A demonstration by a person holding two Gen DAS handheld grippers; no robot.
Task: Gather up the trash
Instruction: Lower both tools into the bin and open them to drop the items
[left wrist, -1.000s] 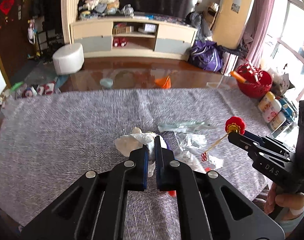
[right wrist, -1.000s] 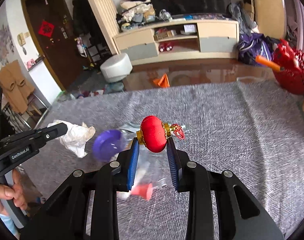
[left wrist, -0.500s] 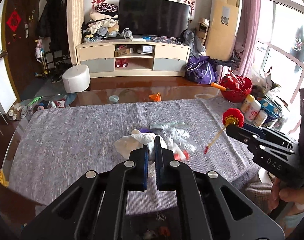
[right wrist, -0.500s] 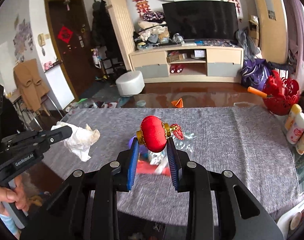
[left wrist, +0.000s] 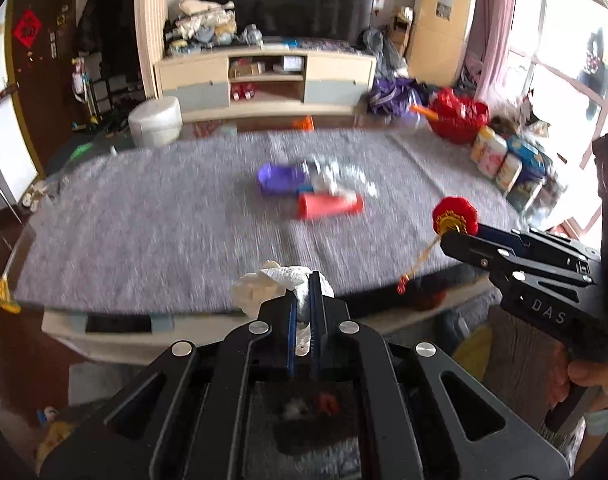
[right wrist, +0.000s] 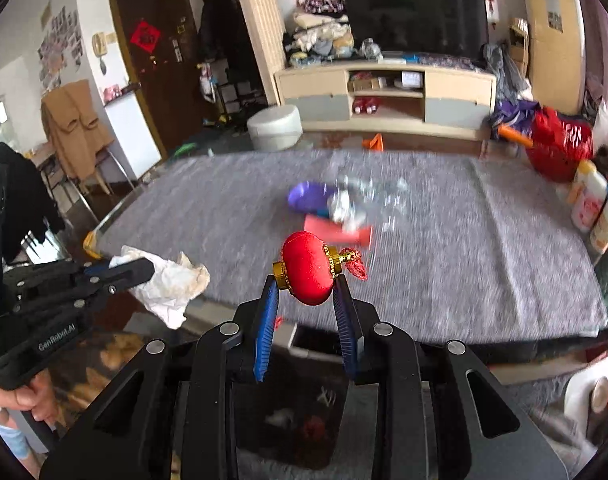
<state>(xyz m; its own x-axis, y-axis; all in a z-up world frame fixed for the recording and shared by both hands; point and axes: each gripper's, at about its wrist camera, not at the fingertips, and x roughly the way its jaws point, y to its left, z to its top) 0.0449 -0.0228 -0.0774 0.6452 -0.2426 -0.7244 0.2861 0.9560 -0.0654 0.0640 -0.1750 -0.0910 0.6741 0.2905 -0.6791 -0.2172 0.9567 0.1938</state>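
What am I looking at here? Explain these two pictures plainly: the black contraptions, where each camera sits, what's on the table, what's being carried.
There is no robot here. A person holds two black pistol-grip tongs, one per hand, and each carries a wide-angle camera looking along its two fingers.

In the left tong's picture, the left gripper is shut on a crumpled white paper tissue. The other tong shows at the right edge.

In the right tong's picture, the right gripper is shut on a small red lantern ornament with gold caps. The left tong shows at the left edge, above the person's hand.

Ahead is a table under a grey cloth. On it lie a purple lid or dish, crinkled clear plastic and a red packet, all blurred.
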